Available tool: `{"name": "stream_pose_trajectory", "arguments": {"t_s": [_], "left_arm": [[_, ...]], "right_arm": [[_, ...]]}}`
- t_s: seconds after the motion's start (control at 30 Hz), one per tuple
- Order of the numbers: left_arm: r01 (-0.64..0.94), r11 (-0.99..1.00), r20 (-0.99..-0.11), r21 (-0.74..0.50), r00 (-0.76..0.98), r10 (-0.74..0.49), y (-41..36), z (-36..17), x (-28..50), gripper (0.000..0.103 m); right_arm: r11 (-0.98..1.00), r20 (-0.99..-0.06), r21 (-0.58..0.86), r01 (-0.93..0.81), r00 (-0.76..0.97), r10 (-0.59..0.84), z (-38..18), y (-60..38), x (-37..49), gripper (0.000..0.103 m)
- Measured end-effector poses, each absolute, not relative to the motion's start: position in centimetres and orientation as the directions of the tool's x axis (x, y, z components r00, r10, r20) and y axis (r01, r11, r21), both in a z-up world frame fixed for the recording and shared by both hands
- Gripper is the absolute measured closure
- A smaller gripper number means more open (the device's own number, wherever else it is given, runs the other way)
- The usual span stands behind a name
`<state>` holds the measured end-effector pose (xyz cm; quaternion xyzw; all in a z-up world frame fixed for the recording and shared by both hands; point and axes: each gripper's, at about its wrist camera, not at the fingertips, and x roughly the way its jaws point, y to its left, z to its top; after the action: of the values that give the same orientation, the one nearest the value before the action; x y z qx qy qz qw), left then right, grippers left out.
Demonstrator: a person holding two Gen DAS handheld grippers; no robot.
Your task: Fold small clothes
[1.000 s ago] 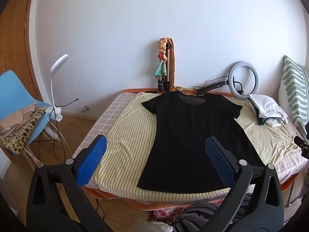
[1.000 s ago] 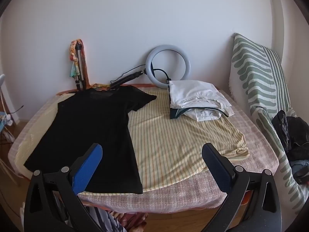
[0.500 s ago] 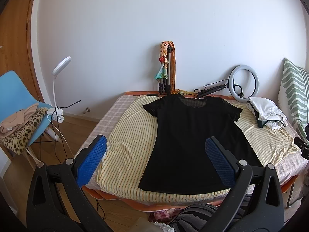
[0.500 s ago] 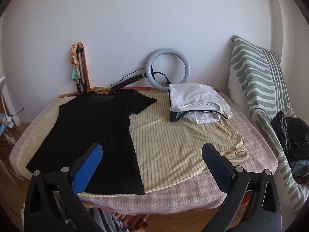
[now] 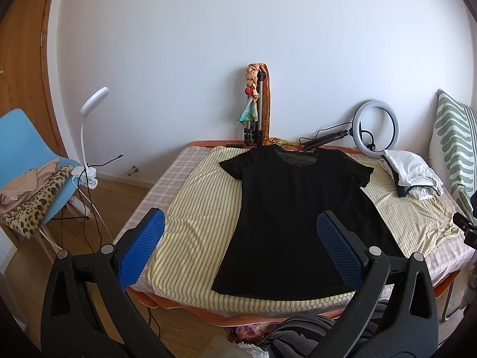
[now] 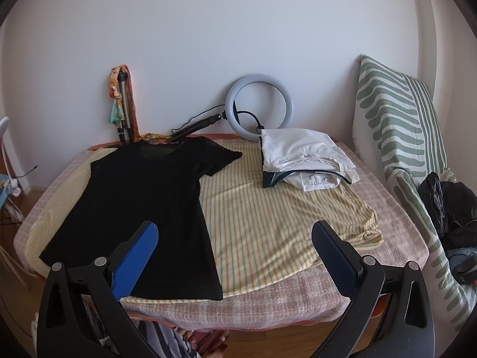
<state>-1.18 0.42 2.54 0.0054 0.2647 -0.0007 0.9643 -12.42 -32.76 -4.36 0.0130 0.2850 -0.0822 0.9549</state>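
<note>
A black short-sleeved t-shirt (image 5: 295, 208) lies flat and spread out on a yellow striped cloth (image 5: 196, 208) on the bed, neck toward the wall. It also shows in the right wrist view (image 6: 143, 197). My left gripper (image 5: 241, 235) is open and empty, held above the bed's near edge, in front of the shirt's hem. My right gripper (image 6: 235, 238) is open and empty, in front of the shirt's right hem corner and the striped cloth (image 6: 277, 214).
A pile of folded white clothes (image 6: 304, 155) sits at the back right of the bed. A ring light (image 6: 258, 106) and a tripod (image 5: 255, 119) stand by the wall. A green patterned cushion (image 6: 396, 119) is right, a blue chair (image 5: 26, 161) and lamp (image 5: 89, 137) left.
Both grippers have drawn back and tilted up a little, so the bed and shirt sit lower in both views. Both stay open. The shirt has not moved.
</note>
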Motion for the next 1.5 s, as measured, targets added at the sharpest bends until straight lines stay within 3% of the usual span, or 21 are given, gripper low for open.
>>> {"name": "stream_pose_trajectory", "arguments": {"t_s": [1.5], "left_arm": [[0.004, 1.0, -0.508, 0.003, 0.861, -0.002, 0.83, 2.31, -1.35, 0.0]], "right_arm": [[0.989, -0.558, -0.042, 0.145, 0.817, -0.143, -4.79, -32.02, -11.96, 0.001]]}}
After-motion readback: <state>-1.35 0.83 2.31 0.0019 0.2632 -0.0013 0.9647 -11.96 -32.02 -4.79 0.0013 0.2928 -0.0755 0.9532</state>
